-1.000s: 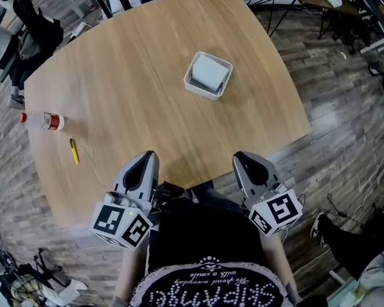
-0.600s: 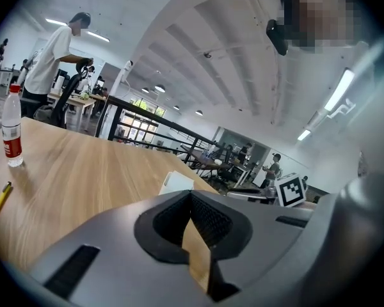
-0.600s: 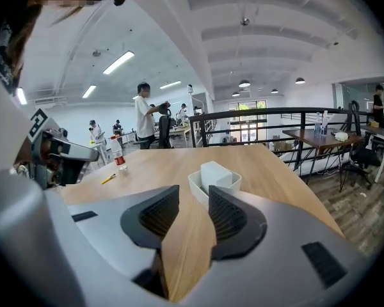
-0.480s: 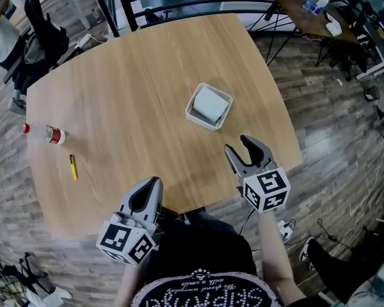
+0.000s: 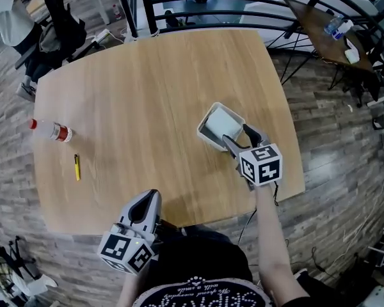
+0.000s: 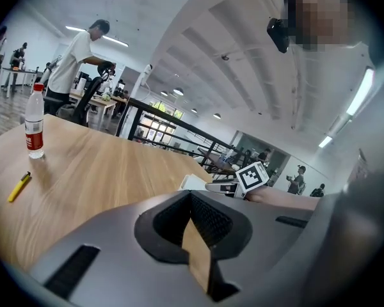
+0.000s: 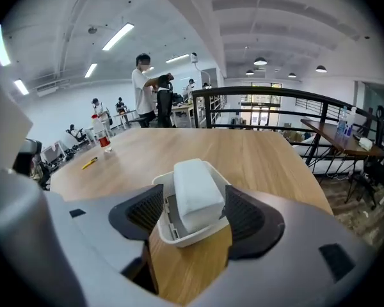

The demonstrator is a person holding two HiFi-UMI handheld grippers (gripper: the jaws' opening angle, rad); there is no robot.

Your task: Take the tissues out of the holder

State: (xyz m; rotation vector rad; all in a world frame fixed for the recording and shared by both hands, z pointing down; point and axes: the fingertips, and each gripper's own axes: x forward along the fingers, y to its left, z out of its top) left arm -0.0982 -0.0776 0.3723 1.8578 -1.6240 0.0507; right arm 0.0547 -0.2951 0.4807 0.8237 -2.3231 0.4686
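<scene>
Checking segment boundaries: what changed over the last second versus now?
The right gripper moved from the table's near edge forward to the holder. Its jaws have just been opening and now stand apart on either side of the holder and tissues, gripping nothing yet. Unchanged: left gripper shut and empty at the near edge; holder, bottle and pen in place on the table.

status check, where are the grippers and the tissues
Right gripper jaws just opening, either side of the holder, not gripping. Left gripper shut, at the near table edge. Tissues in the holder. Bottle and pen far off, nothing blocking.
</scene>
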